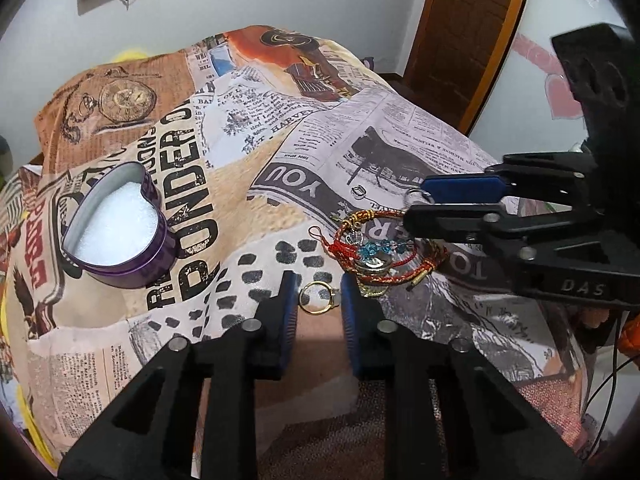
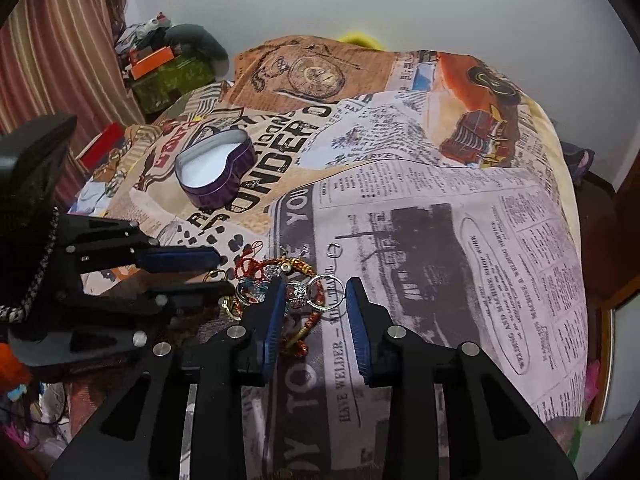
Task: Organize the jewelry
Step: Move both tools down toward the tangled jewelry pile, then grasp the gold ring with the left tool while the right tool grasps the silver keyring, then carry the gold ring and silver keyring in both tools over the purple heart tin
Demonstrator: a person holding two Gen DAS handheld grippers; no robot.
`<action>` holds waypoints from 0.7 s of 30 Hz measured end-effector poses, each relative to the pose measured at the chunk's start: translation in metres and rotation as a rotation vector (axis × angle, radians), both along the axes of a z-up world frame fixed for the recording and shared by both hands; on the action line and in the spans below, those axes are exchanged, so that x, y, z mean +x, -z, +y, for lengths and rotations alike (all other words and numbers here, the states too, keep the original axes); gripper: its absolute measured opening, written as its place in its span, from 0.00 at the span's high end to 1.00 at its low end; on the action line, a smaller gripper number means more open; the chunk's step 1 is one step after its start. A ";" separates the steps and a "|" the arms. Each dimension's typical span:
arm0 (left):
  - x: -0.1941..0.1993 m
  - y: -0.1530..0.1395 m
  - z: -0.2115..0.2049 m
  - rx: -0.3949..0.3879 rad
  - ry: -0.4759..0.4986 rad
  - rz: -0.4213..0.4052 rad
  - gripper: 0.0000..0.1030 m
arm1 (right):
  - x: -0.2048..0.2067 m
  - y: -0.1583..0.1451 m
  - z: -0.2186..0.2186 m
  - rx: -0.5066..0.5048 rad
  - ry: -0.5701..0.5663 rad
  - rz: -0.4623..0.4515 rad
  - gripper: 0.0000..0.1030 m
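Observation:
A purple heart-shaped tin (image 1: 120,232) with white foam inside stands open on the newspaper-print cloth (image 1: 280,152); it also shows in the right wrist view (image 2: 216,172). A gold ring (image 1: 318,298) lies between the open fingers of my left gripper (image 1: 318,292). A pile of red cord bracelets with blue beads (image 1: 380,248) lies just beyond. My right gripper (image 2: 314,292) is open around silver rings (image 2: 320,290) at the pile's edge (image 2: 276,272). A small silver ring (image 2: 333,250) lies apart on the cloth.
The cloth covers a rounded, bumpy surface that falls away on all sides. Boxes and clutter (image 2: 160,64) sit by a striped curtain (image 2: 60,40) at the left. A wooden door (image 1: 468,32) stands at the right.

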State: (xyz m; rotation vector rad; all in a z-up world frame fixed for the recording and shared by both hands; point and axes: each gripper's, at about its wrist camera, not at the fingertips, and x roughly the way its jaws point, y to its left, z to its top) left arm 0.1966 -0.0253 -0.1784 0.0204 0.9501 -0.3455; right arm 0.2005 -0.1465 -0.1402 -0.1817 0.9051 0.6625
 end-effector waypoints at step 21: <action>-0.025 -0.065 0.052 -0.022 -0.147 -0.167 0.80 | -0.023 -0.059 0.025 0.060 0.007 -0.121 0.73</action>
